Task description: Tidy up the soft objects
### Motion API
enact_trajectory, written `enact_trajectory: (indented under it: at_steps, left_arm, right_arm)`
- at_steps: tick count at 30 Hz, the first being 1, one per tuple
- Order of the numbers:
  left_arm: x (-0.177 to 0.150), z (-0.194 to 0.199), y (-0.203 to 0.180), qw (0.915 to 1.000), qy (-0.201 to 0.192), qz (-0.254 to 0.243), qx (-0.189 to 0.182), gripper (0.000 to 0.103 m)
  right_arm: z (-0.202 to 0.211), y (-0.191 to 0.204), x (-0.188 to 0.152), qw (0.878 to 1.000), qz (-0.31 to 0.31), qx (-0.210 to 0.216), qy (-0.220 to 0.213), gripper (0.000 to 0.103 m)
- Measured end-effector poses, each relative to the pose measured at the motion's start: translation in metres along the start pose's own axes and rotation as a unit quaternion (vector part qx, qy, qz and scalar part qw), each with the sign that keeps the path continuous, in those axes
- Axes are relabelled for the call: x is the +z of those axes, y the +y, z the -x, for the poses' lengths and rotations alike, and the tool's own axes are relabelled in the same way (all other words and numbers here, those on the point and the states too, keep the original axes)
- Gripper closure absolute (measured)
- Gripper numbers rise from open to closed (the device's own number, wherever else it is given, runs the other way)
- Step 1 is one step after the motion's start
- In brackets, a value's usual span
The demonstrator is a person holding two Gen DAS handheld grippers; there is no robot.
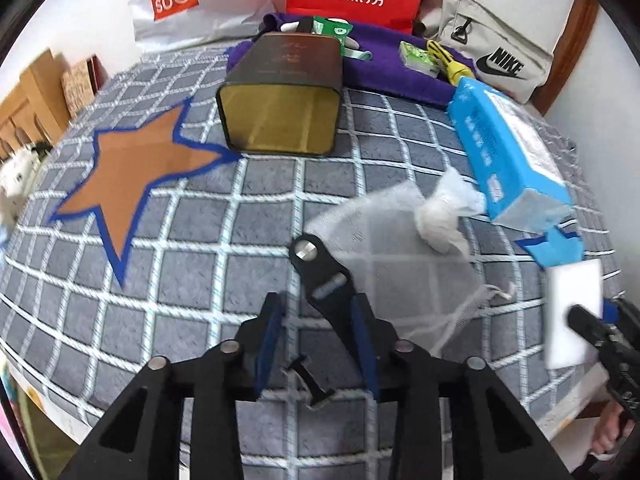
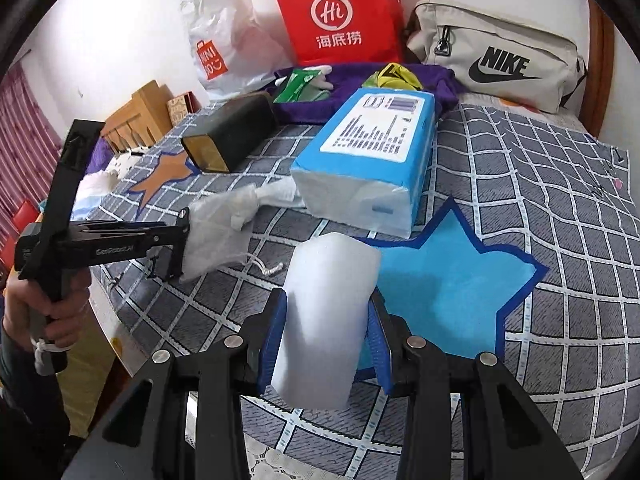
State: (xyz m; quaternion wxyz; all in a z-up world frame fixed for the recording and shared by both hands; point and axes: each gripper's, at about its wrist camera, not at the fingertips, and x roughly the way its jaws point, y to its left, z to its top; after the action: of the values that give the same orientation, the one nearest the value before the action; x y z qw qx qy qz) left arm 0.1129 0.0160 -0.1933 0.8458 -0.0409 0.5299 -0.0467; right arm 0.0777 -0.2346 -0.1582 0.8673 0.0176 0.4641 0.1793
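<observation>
A blue tissue pack (image 2: 372,152) is blocking the centre of the right wrist frame, with a dark open tin (image 2: 230,136) lying at its left; checked blanket (image 2: 560,208) is lying open at right, across the blue star (image 2: 452,280).
</observation>
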Motion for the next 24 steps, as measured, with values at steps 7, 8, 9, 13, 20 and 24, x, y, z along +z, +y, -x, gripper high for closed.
enact_trajectory:
  at_steps: [7, 8, 9, 13, 20, 24]
  left_arm:
    - [-0.001, -0.007, -0.014, 0.9990, -0.023, -0.017, 0.033, 0.066]
    - [0.000, -0.008, -0.015, 0.9985, -0.028, -0.025, 0.040, 0.068]
    - [0.002, -0.009, -0.014, 0.9981, -0.033, -0.029, 0.043, 0.073]
    - [0.010, -0.008, -0.003, 0.9988, -0.039, -0.019, 0.022, 0.081]
    - [0.007, -0.004, 0.009, 0.9994, -0.021, -0.006, 0.028, 0.081]
    - [-0.001, -0.004, 0.008, 0.9995, -0.023, -0.008, 0.021, 0.067]
  right_arm:
    - [-0.002, 0.000, -0.001, 1.000, 0.001, -0.001, 0.002, 0.063]
    - [-0.002, 0.000, -0.001, 1.000, 0.000, -0.001, 0.003, 0.063]
    - [-0.002, -0.001, -0.001, 1.000, -0.001, -0.001, 0.002, 0.063]
    - [-0.003, -0.001, -0.001, 1.000, -0.001, -0.001, 0.004, 0.063]
    - [-0.002, 0.000, 0.002, 1.000, -0.001, -0.003, 0.003, 0.063]
    - [-0.004, -0.003, 0.002, 1.000, -0.005, -0.004, 0.006, 0.063]
